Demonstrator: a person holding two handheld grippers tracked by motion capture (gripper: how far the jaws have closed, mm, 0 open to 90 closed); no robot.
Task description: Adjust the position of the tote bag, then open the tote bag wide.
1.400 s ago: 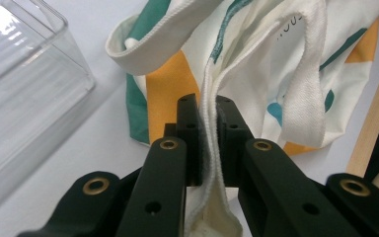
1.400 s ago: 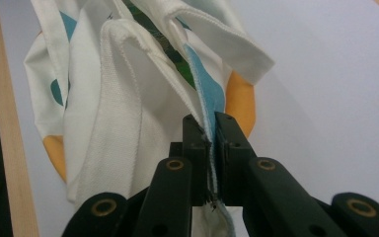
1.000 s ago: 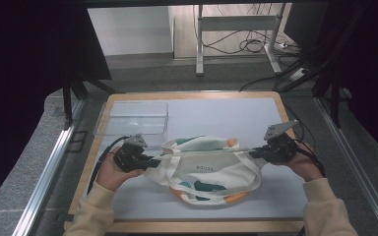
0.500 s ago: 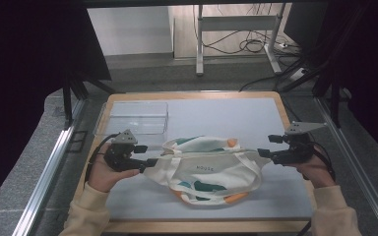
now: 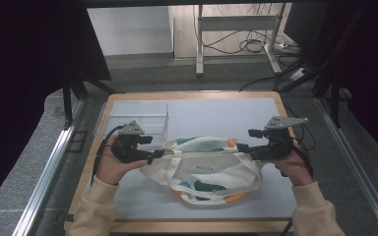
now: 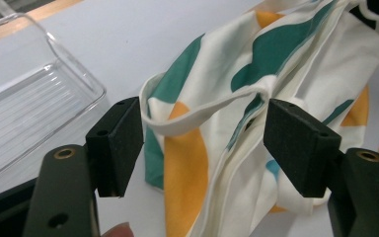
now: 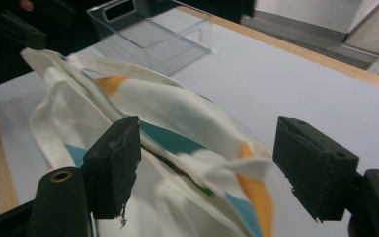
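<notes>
**Inspector:** Your left gripper (image 5: pixel 158 155) has its jaws spread wide; they have just been opening. The cloth bag (image 5: pixel 211 169) lies between the pads, but neither pad presses on it. In the left gripper view a loop of the bag's strap (image 6: pixel 202 116) runs across the gap, clear of both pads.

**Operator:** And the right one?

**Inspector:** Your right gripper (image 5: pixel 242 149) is the same: jaws apart and just opened, with the bag's near corner (image 7: pixel 249 165) sitting loose in the gap. The left pad (image 7: pixel 113 165) in that gripper's own view stands just beside the folded cloth; I cannot tell whether it touches. The right pad is well clear.

**Operator:** Where does the bag sit?

**Inspector:** On the grey mat (image 5: pixel 216 115), slumped in a heap. Your two grippers flank it, one at each end, both pointing inward at its upper edge. The bag is cream with teal and orange patches (image 6: pixel 185 168) and a small printed word on its face, too small to read with confidence.

**Operator:** Anything else near the bag?

**Inspector:** A clear plastic tray (image 5: pixel 130 118) stands behind the bag's left end, apart from it. Your left hand (image 5: pixel 110 164) is just left of the bag and your right hand (image 5: pixel 290 164) just right of it. The mat's wooden border (image 5: pixel 91 167) frames the lot.
</notes>
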